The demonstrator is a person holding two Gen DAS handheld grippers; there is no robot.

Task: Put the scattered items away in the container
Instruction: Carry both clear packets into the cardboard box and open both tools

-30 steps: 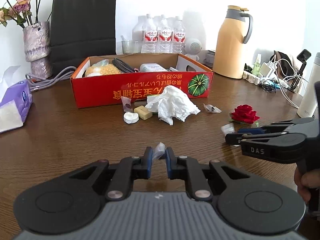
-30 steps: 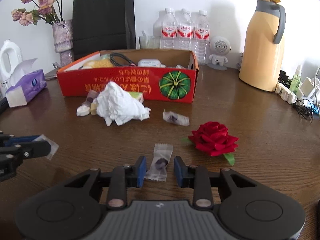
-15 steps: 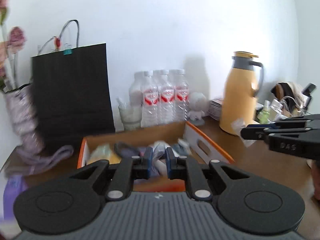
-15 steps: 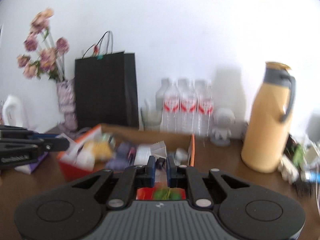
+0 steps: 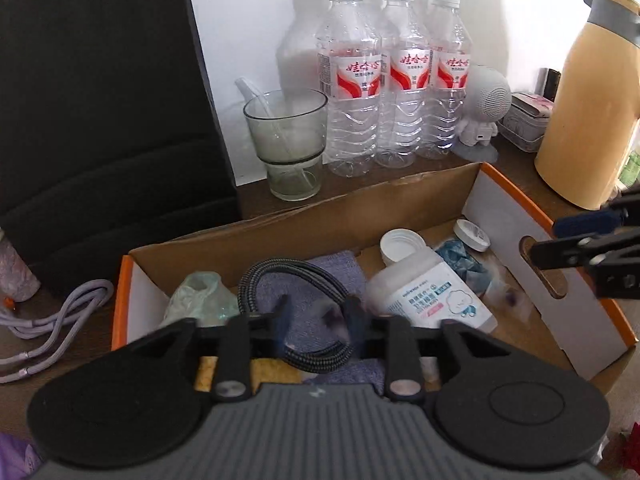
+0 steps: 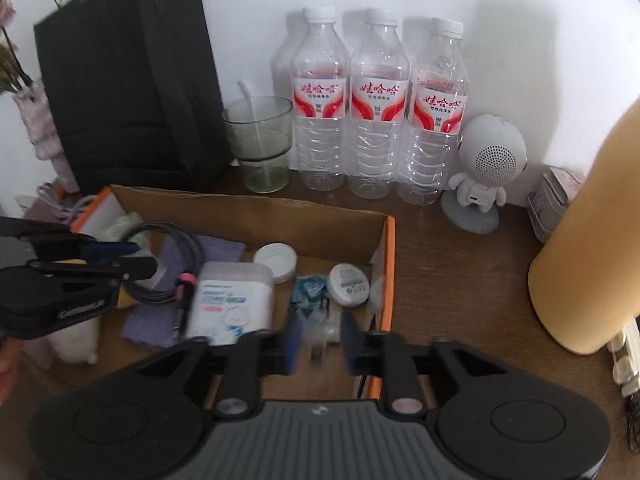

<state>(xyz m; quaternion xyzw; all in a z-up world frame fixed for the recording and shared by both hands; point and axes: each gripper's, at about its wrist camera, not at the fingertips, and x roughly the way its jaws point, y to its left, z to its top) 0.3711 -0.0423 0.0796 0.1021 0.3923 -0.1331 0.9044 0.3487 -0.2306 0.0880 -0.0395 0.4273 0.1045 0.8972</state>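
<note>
Both grippers hang over the orange-rimmed cardboard box (image 6: 386,264), mid-frame. The left gripper (image 5: 318,322) and right gripper (image 6: 319,340) have jaws just opening, released; a blurred clear candy wrapper (image 6: 318,334) sits loose between the right's pads.

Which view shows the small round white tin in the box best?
The right wrist view: the round white tin lies unobstructed near the cardboard box orange-edged wall, its label facing up. The left wrist view shows the tin smaller, tilted and far back in the corner.
</note>
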